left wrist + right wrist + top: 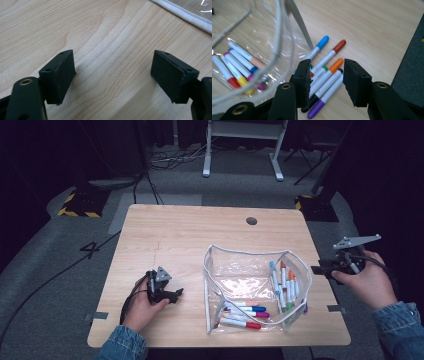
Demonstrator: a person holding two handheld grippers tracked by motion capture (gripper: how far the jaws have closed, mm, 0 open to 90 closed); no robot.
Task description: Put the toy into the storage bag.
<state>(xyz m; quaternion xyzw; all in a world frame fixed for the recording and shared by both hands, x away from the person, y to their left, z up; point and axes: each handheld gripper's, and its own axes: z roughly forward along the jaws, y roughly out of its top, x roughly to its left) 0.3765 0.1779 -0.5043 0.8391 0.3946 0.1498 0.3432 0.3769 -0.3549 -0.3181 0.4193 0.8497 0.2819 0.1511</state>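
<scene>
1. The left gripper rests on the table near its front left corner, just left of the pouch. Its jaws stand wide apart with only bare wood between them, so it holds nothing. It looks parked there, ready to steady the pouch wall.

2. The right gripper hangs off the right edge of the table, level with the pouch's right side. Its jaws are about half open and grip nothing. In the right gripper view the markers lie beyond the jaws, not between the pads.

3. The pouch is clear plastic with a white rim, standing open near the front right corner. Its mouth gapes upward, which keeps the way in free for a gripper.

4. Inside the pouch, near its front wall, several markers lie flat, among them red, blue and magenta caps.

5. More markers lie in a loose bunch at the pouch's right wall, caps pointing to the back edge. The right gripper view suggests these rest on the wood outside the pouch, though I cannot tell for sure.

6. My guess is that this bunch is what the right gripper is after.
</scene>
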